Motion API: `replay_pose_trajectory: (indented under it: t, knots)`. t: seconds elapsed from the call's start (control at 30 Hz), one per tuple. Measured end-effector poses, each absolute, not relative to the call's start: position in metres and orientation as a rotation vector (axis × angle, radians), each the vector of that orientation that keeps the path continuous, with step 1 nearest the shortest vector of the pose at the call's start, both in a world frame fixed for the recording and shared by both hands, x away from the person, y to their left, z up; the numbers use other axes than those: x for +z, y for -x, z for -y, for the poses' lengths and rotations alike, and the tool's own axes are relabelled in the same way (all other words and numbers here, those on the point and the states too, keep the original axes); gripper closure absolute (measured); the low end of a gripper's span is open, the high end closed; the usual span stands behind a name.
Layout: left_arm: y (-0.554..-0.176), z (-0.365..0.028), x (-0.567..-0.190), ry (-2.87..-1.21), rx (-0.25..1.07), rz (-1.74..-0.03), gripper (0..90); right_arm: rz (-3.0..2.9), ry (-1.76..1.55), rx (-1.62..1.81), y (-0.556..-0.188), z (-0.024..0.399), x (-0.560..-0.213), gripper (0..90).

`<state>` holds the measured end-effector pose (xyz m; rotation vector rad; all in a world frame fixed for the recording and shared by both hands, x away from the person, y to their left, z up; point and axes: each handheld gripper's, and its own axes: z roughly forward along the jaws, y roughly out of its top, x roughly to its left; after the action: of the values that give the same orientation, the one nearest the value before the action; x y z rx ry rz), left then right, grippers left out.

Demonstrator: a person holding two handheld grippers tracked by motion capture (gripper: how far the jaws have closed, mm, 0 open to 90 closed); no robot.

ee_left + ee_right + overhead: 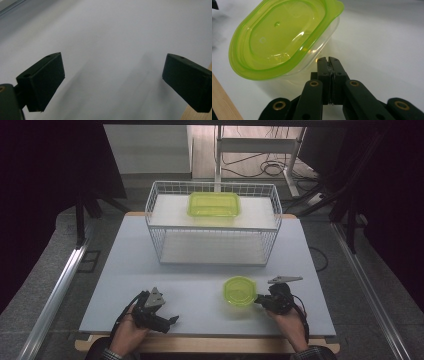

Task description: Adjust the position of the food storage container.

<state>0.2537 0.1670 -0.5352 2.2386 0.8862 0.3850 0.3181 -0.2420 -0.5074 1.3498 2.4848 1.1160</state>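
- Two hands are entering from the near table edge, each holding a gripper over the large pale table [200,305], which is carrying everything else.
- Standing at the far end of the table, a white wire basket [212,222] is holding a rectangular green-lidded container [213,204] on its upper shelf; that one appears to be already put away.
- Sitting on the table near its front edge, a smaller round container [240,291] with a green lid is waiting outside the basket, so its placement seems to be the step remaining.
- Pointing at that round container, the right gripper [260,300] is keeping its jaws pressed together, their tips just beside the clear wall and apparently gripping nothing.
- Resting well apart, the left gripper [172,320] is holding its jaws wide open over bare table.
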Motion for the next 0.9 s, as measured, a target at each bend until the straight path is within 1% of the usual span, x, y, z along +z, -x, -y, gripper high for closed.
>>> replay_pose_trajectory:
  t: [0.2, 0.47, 0.6, 0.8, 0.9]
  knots:
    - [-0.254, -0.167, -0.535, -2.242, 0.383, -0.887, 4.1, -2.518, -1.333, 1.154, -0.324, 0.228, -0.511, 87.2]
    - [-0.254, -0.167, -0.535, -2.241, 0.383, -0.886, 4.2, -2.578, -1.284, 1.180, -0.338, 0.195, -0.513, 87.2]
    - [-0.253, -0.168, -0.534, -2.235, 0.377, -0.888, 4.3, -2.590, -1.267, 1.175, -0.344, 0.186, -0.514, 87.1]
    - [-0.253, -0.168, -0.533, -2.206, 0.364, -0.885, 4.5, -2.532, -1.238, 1.131, -0.344, 0.194, -0.509, 82.9]
    - [-0.253, -0.169, -0.532, -2.192, 0.365, -0.876, 4.2, -2.498, -1.223, 1.121, -0.342, 0.202, -0.503, 77.1]
